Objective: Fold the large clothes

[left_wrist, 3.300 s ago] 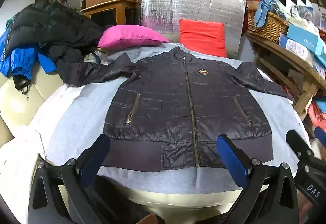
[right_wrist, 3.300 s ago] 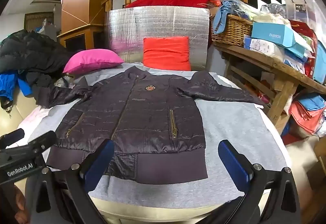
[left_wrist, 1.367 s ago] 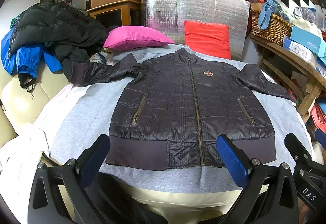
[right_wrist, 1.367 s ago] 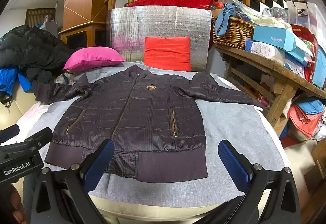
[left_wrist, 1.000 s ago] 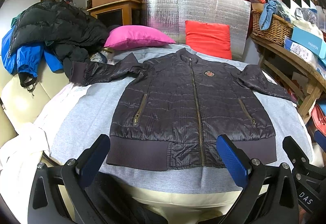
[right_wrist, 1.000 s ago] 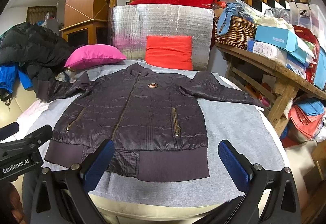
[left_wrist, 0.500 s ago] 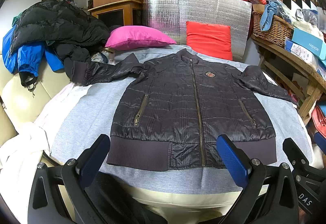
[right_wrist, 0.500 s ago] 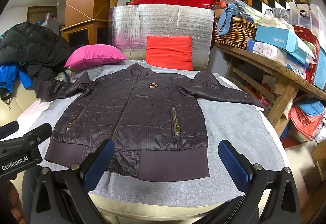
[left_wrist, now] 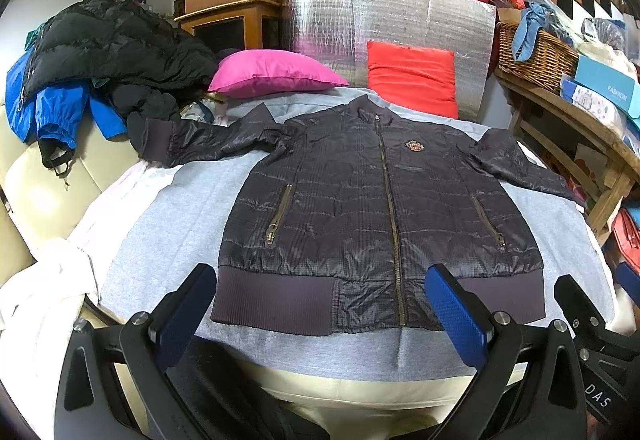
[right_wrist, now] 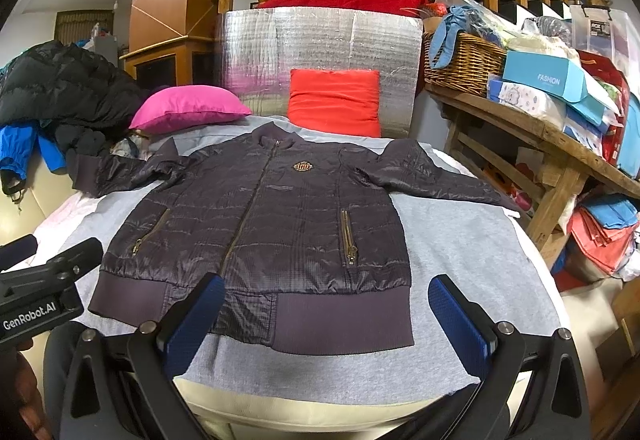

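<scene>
Near the hem of the jacket [left_wrist: 380, 208] — spread flat, zipped, unfolded. Left gripper [left_wrist: 320, 304] and right gripper [right_wrist: 324, 308] both gaping, empty — every fold left.

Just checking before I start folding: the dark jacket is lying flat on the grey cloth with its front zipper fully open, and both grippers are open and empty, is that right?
Not quite. The dark jacket does lie flat on the grey cloth, but its front zipper is closed from hem to collar, as the left wrist view shows. The left gripper and right gripper are both open and empty.
</scene>
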